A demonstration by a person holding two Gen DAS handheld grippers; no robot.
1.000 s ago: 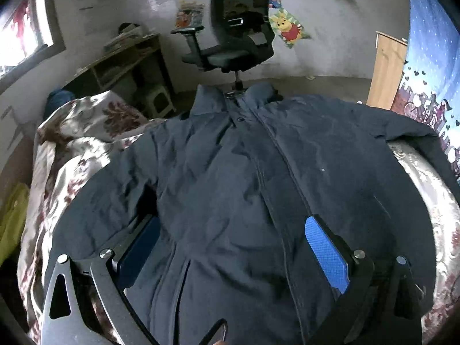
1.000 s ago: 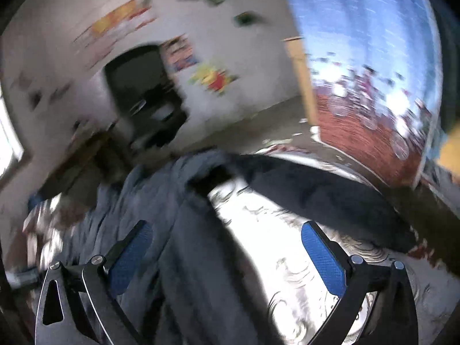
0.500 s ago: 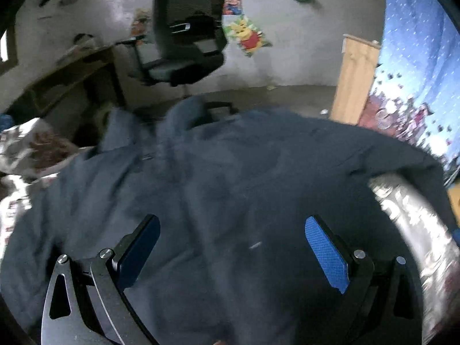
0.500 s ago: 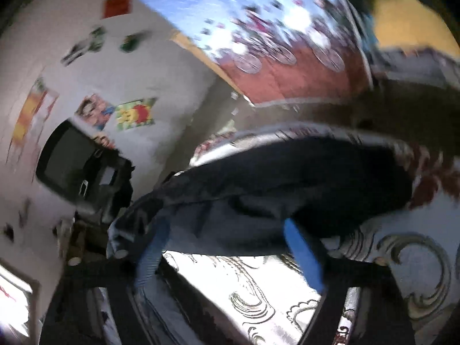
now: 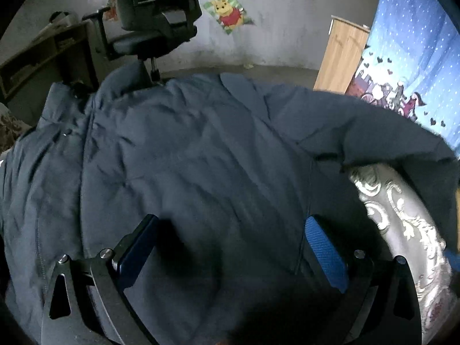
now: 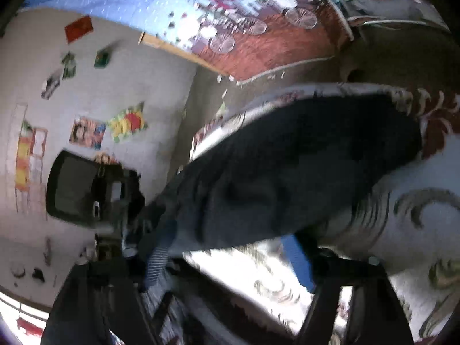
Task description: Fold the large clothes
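A large dark navy padded jacket (image 5: 187,155) lies spread front-up on a bed, collar toward the far edge, its right sleeve (image 5: 373,126) stretched out to the right. My left gripper (image 5: 230,247) is open and hovers low over the jacket's right lower body, holding nothing. In the blurred, tilted right wrist view, the dark sleeve (image 6: 302,172) lies on the patterned bedspread (image 6: 417,215). My right gripper (image 6: 230,253) is open just before the sleeve, with nothing between its blue pads.
A black office chair (image 5: 155,20) stands past the bed's far edge. A wooden desk (image 5: 37,57) is at far left. A wooden cabinet (image 5: 339,54) and a blue patterned curtain (image 5: 411,57) are at right. Bedspread (image 5: 402,230) shows right of the jacket.
My left gripper has shifted right across the jacket and come lower. My right gripper has swung and rolled toward the right sleeve, closing in on it.
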